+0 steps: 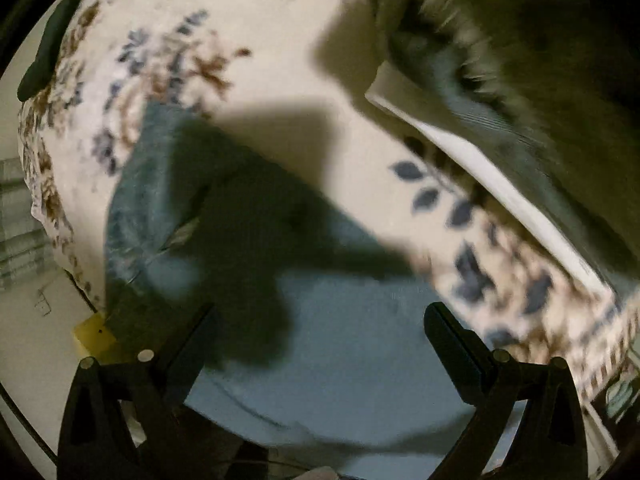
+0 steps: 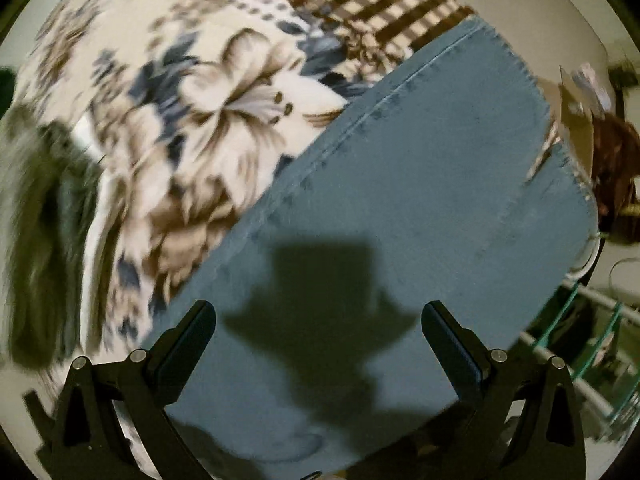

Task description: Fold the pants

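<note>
Blue jeans [image 1: 352, 340] lie flat on a floral bedspread [image 1: 256, 4]. In the left wrist view I see their waist end, with a pocket opening [image 1: 184, 232], partly in shadow. In the right wrist view the legs [image 2: 420, 184] run up to the right, ending in frayed hems [image 2: 532, 80]. My left gripper [image 1: 320, 336] is open and empty above the jeans. My right gripper [image 2: 320, 332] is open and empty above the legs. Both views are blurred by motion.
A grey furry blanket and a white pillow [image 1: 460, 144] lie at the upper right of the left view; the blanket also shows in the right view [image 2: 36, 220]. The bed's edge and the floor [image 1: 32, 320] are at left. A glass rack [image 2: 592, 340] stands at right.
</note>
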### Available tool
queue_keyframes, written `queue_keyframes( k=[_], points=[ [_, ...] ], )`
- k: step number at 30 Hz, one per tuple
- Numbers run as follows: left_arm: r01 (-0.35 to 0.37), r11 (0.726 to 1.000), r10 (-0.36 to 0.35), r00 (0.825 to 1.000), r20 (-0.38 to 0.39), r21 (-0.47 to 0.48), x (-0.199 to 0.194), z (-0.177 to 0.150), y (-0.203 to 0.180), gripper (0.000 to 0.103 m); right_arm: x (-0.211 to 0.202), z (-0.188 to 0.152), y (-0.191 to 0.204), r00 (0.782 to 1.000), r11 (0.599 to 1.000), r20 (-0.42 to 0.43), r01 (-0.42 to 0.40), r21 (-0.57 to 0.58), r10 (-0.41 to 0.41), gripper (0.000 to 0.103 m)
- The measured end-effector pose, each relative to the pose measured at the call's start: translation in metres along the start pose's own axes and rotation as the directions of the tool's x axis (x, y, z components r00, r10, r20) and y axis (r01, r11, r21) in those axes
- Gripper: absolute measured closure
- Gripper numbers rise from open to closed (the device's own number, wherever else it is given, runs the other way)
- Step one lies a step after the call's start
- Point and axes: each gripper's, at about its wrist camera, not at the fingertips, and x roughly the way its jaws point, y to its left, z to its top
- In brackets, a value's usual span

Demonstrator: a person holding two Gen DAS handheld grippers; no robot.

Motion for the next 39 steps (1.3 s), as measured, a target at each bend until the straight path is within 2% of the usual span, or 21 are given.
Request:
queue_keyframes(
  k=[3, 5, 7, 8, 9, 10, 11, 12, 13, 14, 15, 19, 23, 25, 26, 27, 28, 29, 32, 35, 39],
  points=[
    [-0.017, 0.999, 0.016, 0.999, -0.033, -0.044, 0.031, 0.014, -0.005, 0.000, 0.031, 0.024, 0.007, 1.000, 0.999, -0.005, 0.014, 0.047, -0.013, 0.000],
    [-0.035, 0.998, 0.034, 0.999, -0.022, -0.051, 0.044, 0.016, -0.003, 0.014, 0.050, 0.038, 0.013, 1.000, 0.997, -0.012, 0.020, 0.072, -0.020, 0.003],
    [-0.012, 0.999, 0.013, 1.000, 0.023, -0.045, 0.047, 0.013, 0.001, 0.035, 0.066, 0.047, 0.017, 0.999, 0.996, -0.025, 0.025, 0.083, -0.023, 0.010],
    [0.001, 0.999, 0.001, 0.998, 0.055, -0.039, 0.044, 0.011, 0.003, 0.045, 0.073, 0.051, 0.020, 0.999, 0.996, -0.031, 0.030, 0.084, -0.027, 0.020],
    [0.010, 0.999, -0.007, 0.996, 0.086, -0.033, 0.041, 0.008, 0.006, 0.068, 0.078, 0.054, 0.022, 0.999, 0.996, -0.035, 0.034, 0.082, -0.031, 0.028],
    [0.010, 1.000, -0.007, 0.993, 0.116, -0.023, 0.036, 0.003, 0.008, 0.084, 0.082, 0.056, 0.023, 0.999, 0.996, -0.035, 0.035, 0.081, -0.032, 0.031],
    [0.014, 1.000, -0.012, 0.991, 0.135, -0.014, 0.032, -0.001, 0.011, 0.086, 0.083, 0.057, 0.024, 0.999, 0.996, -0.025, 0.029, 0.083, -0.027, 0.037],
    [0.034, 0.999, -0.033, 0.988, 0.149, -0.005, 0.029, -0.006, 0.015, 0.089, 0.083, 0.056, 0.023, 1.000, 0.996, -0.015, 0.027, 0.081, -0.026, 0.051],
    [0.052, 0.999, -0.052, 0.985, 0.165, 0.008, 0.025, -0.010, 0.019, 0.091, 0.080, 0.055, 0.023, 1.000, 0.997, -0.002, 0.023, 0.075, -0.023, 0.061],
    [0.080, 0.996, -0.083, 0.979, 0.188, 0.024, 0.021, -0.017, 0.025, 0.092, 0.076, 0.054, 0.021, 1.000, 0.998, 0.013, 0.012, 0.068, -0.013, 0.080],
    [0.110, 0.993, -0.115, 0.972, 0.206, 0.035, 0.017, -0.023, 0.031, 0.098, 0.071, 0.051, 0.020, 1.000, 0.998, 0.026, 0.000, 0.059, -0.002, 0.086],
    [0.167, 0.979, -0.194, 0.933, 0.302, 0.112, -0.013, -0.068, 0.059, 0.099, 0.045, 0.032, 0.006, 0.995, 0.998, 0.080, -0.056, 0.019, 0.054, 0.091],
    [0.217, 0.964, -0.259, 0.902, 0.346, 0.154, -0.033, -0.132, 0.105, 0.099, 0.012, 0.000, -0.025, 0.986, 0.992, 0.111, -0.121, -0.038, 0.124, 0.094],
    [0.243, 0.958, -0.282, 0.894, 0.348, 0.151, -0.039, -0.167, 0.138, 0.100, -0.001, -0.019, -0.049, 0.982, 0.987, 0.111, -0.150, -0.059, 0.156, 0.095],
    [0.251, 0.957, -0.288, 0.894, 0.344, 0.148, -0.045, -0.168, 0.134, 0.100, -0.003, -0.026, -0.064, 0.980, 0.985, 0.108, -0.160, -0.068, 0.167, 0.095],
    [0.258, 0.955, -0.293, 0.893, 0.341, 0.144, -0.043, -0.173, 0.144, 0.100, -0.005, -0.034, -0.076, 0.979, 0.983, 0.105, -0.167, -0.075, 0.174, 0.095],
    [0.270, 0.953, -0.301, 0.894, 0.333, 0.137, -0.039, -0.194, 0.162, 0.100, -0.009, -0.043, -0.091, 0.978, 0.982, 0.102, -0.172, -0.081, 0.180, 0.095],
    [0.273, 0.953, -0.301, 0.895, 0.328, 0.128, -0.033, -0.193, 0.161, 0.100, -0.010, -0.055, -0.108, 0.978, 0.981, 0.101, -0.176, -0.087, 0.185, 0.095],
    [0.285, 0.953, -0.302, 0.902, 0.308, 0.099, -0.017, -0.236, 0.178, 0.100, -0.016, -0.085, -0.159, 0.977, 0.977, 0.102, -0.173, -0.122, 0.186, 0.095],
    [0.271, 0.961, -0.276, 0.920, 0.279, 0.059, 0.022, -0.263, 0.187, 0.100, -0.002, -0.109, -0.190, 0.982, 0.977, 0.101, -0.143, -0.158, 0.160, 0.095],
    [0.237, 0.971, -0.235, 0.941, 0.241, 0.021, 0.075, -0.276, 0.192, 0.100, 0.031, -0.128, -0.219, 0.989, 0.977, 0.084, -0.105, -0.185, 0.122, 0.096]
  ],
)
